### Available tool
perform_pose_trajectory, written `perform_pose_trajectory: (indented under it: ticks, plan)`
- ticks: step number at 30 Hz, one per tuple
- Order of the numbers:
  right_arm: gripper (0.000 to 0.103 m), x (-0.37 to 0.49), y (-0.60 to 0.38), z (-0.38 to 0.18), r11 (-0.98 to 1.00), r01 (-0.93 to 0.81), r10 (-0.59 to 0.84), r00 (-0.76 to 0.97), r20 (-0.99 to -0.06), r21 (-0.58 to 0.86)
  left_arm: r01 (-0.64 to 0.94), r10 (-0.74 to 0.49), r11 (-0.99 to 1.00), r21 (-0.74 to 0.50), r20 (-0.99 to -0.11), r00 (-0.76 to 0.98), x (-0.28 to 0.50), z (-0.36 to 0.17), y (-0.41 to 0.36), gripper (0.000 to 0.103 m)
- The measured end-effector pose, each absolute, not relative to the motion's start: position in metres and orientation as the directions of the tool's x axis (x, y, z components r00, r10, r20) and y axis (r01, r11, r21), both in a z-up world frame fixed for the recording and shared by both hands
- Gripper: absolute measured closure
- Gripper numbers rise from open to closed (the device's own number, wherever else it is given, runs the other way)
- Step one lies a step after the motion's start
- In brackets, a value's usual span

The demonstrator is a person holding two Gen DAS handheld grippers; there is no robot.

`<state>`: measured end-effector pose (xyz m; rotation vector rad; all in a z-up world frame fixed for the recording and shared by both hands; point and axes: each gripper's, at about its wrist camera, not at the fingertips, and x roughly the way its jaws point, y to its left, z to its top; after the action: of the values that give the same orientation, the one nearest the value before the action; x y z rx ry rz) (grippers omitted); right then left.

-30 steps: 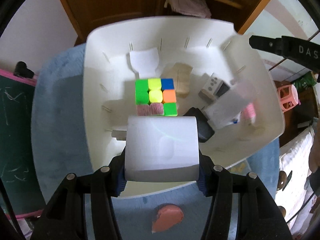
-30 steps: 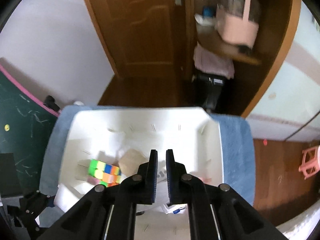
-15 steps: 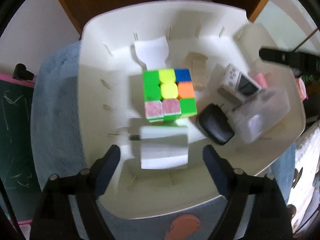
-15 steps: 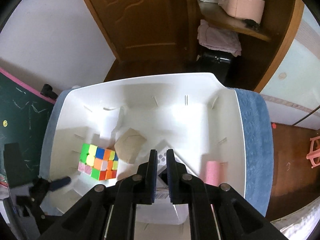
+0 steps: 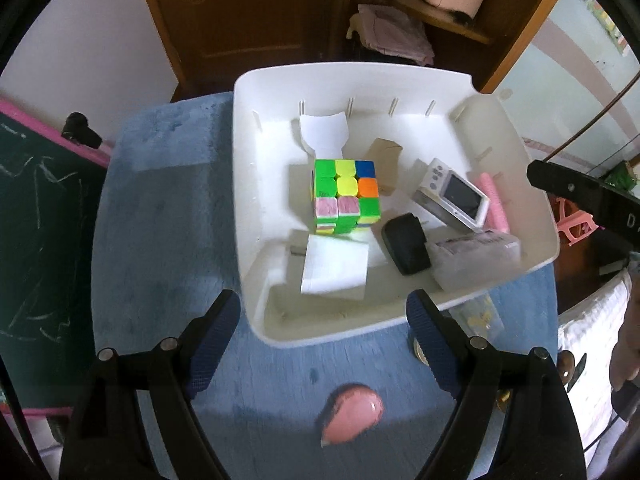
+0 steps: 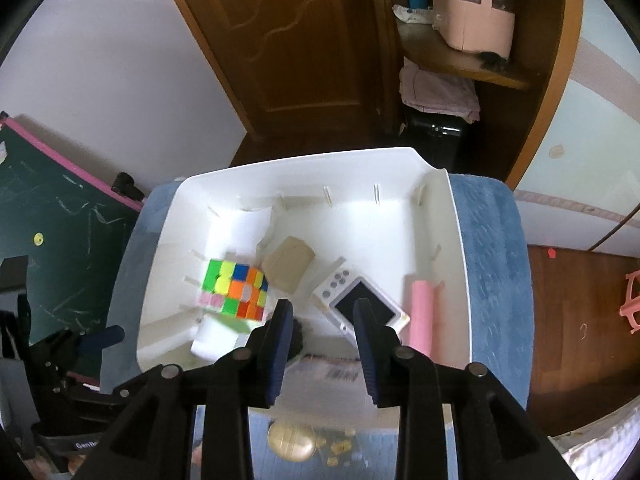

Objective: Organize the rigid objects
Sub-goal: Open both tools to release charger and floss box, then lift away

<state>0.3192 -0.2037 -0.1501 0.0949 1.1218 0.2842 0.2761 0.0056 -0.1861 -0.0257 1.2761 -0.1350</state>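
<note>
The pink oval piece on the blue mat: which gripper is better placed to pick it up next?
Left. The open, empty left gripper hangs just above the pink oval piece. The right gripper sits over the white bin.

A white bin (image 5: 400, 76) holds a scrambled colour cube (image 5: 346, 196) near its middle, a white box (image 5: 334, 266) just in front of it and a black case (image 5: 406, 248) beside that. To the right lie a white device with a dark screen (image 5: 454, 196), a pink roll (image 5: 494, 204) and a clear plastic box (image 5: 476, 258).

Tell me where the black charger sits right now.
Left wrist view: the black charger lies inside the white bin, between the white box and the clear case, below the cube.
</note>
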Motion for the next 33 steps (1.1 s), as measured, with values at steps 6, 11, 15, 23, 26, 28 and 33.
perform_pose_trajectory:
  ticks: [6,11,15,23,26,28,33]
  plan:
    - [0.071,0.281,-0.211,-0.125,0.954,-0.191,0.293,0.433,-0.853,0.231,0.084,-0.11,0.993,-0.086,-0.934,0.34,0.247,-0.157,0.01,0.016]
    - [0.068,0.251,-0.218,-0.102,0.949,-0.206,0.31,0.467,-0.828,0.24,0.077,-0.092,0.995,-0.066,-0.912,0.399,0.226,-0.131,0.012,0.016]
    - [0.053,0.225,-0.225,-0.082,0.946,-0.217,0.321,0.503,-0.803,0.243,0.087,-0.072,0.995,-0.037,-0.891,0.448,0.21,-0.115,0.009,0.016]
    - [0.042,0.178,-0.236,-0.065,0.952,-0.231,0.299,0.554,-0.776,0.202,0.119,-0.069,0.993,-0.011,-0.862,0.502,0.176,-0.098,0.001,0.016]
    - [0.037,0.158,-0.24,-0.068,0.959,-0.231,0.272,0.571,-0.774,0.167,0.134,-0.081,0.991,-0.013,-0.854,0.514,0.166,-0.097,-0.001,0.016]
    - [0.037,0.146,-0.243,-0.074,0.962,-0.23,0.254,0.573,-0.779,0.145,0.144,-0.079,0.99,-0.004,-0.851,0.519,0.16,-0.098,-0.002,0.014]
    - [0.036,0.122,-0.249,-0.098,0.97,-0.22,0.213,0.556,-0.804,0.105,0.171,-0.093,0.985,-0.006,-0.86,0.501,0.15,-0.114,-0.004,0.003]
